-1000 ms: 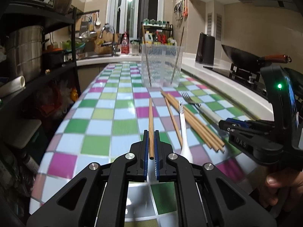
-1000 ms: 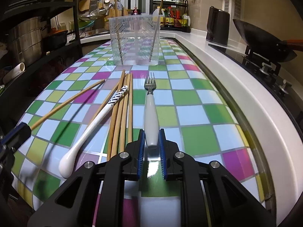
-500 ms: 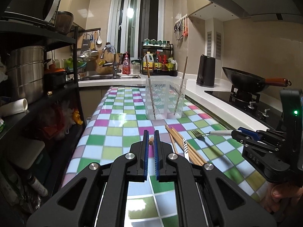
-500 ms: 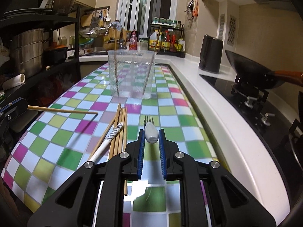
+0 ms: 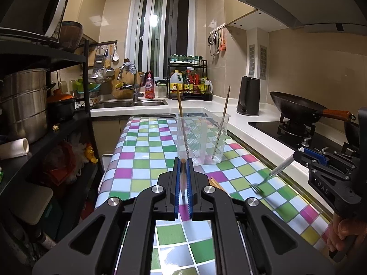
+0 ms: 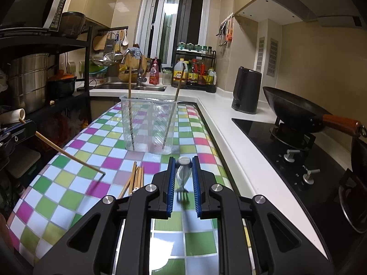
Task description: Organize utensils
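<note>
Progress: partial. The clear container (image 6: 149, 126) on the counter (image 6: 201, 142) already holds two chopsticks. The left claw (image 5: 183, 181) is clamped on one chopstick (image 5: 183, 171), lifted clear; the right claw (image 6: 183, 178) grips a fork (image 6: 183, 174) by its handle, tines down. Remaining: deposit both, then the loose chopsticks (image 6: 136, 178) lying near the container.

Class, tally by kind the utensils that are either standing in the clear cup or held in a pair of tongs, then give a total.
chopsticks: 3, two standing in the clear cup, one chopstick in the left tongs
fork: 1, in the right tongs
total: 4
</note>
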`<state>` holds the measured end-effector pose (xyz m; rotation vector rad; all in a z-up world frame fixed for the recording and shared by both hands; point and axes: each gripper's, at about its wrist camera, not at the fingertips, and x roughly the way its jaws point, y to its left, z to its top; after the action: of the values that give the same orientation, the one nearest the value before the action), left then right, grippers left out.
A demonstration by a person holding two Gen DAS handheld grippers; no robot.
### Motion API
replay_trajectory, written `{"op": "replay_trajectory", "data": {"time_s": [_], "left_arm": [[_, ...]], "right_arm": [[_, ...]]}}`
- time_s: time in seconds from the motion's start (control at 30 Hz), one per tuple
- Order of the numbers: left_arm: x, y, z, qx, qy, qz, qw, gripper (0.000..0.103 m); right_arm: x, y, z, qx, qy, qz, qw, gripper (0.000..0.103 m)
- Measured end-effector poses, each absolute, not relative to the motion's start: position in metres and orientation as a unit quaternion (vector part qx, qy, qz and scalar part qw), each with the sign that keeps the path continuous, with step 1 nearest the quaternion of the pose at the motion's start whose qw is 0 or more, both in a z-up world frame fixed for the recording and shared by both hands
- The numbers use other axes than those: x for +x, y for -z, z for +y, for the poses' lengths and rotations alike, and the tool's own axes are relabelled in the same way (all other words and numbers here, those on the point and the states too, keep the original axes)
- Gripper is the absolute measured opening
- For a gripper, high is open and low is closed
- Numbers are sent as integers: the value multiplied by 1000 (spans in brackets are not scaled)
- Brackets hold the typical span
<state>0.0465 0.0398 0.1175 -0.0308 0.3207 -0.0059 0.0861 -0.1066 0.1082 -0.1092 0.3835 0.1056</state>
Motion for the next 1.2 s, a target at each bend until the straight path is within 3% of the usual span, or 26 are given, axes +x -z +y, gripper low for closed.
{"op": "replay_trajectory", "data": {"time_s": [1.2], "left_arm": [[97, -186, 51, -41, 73, 193, 978, 5]], "right_arm": [[102, -184, -99, -20, -112, 181, 977, 13]]}}
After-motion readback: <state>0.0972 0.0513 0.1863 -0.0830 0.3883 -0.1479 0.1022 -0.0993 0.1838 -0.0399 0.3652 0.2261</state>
